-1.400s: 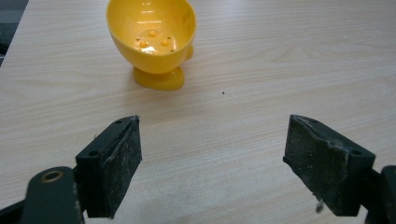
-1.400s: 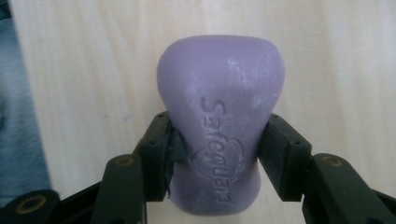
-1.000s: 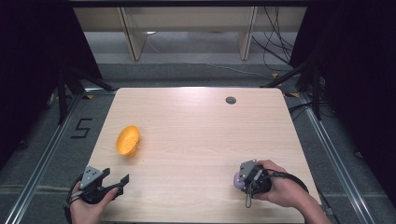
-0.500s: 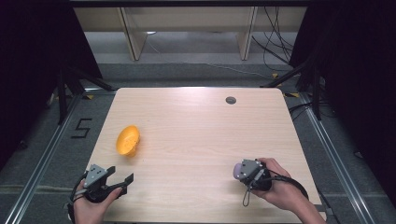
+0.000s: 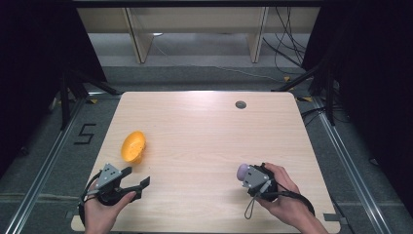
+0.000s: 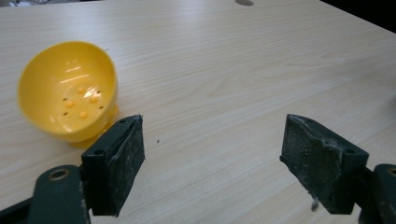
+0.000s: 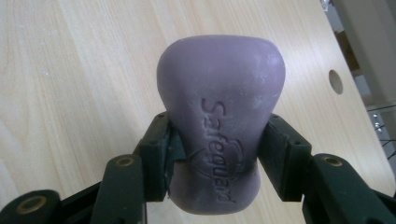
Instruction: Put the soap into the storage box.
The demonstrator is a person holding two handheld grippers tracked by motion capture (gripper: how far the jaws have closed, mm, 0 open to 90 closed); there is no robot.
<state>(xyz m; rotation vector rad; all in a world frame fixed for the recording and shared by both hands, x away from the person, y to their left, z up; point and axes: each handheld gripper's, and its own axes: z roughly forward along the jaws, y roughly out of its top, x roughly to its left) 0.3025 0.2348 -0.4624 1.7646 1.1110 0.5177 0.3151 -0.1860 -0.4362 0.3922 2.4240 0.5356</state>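
A yellow bowl-shaped strainer (image 5: 133,146) with small holes lies tipped on its side at the table's left; in the left gripper view the strainer (image 6: 67,91) sits just beyond the left jaw, its opening facing the camera. My left gripper (image 5: 138,178) stands open near the table's front left edge, nothing between its pads (image 6: 116,163). At the front right, my right gripper (image 5: 243,172) is shut on a purple soap bar (image 7: 219,126) stamped "Safeguard"; the jaws squeeze the bar's narrow waist. The soap's (image 5: 242,170) end pokes out toward the table's middle.
The light wooden table (image 5: 204,131) has a round cable hole (image 5: 240,104) near its far edge. Shelving legs and loose cables stand on the floor behind it. A floor marking "5" (image 5: 84,133) lies to the left.
The left gripper has drifted slightly back toward the front edge, still open. The right gripper has held the soap in nearly the same spot, shifting a little.
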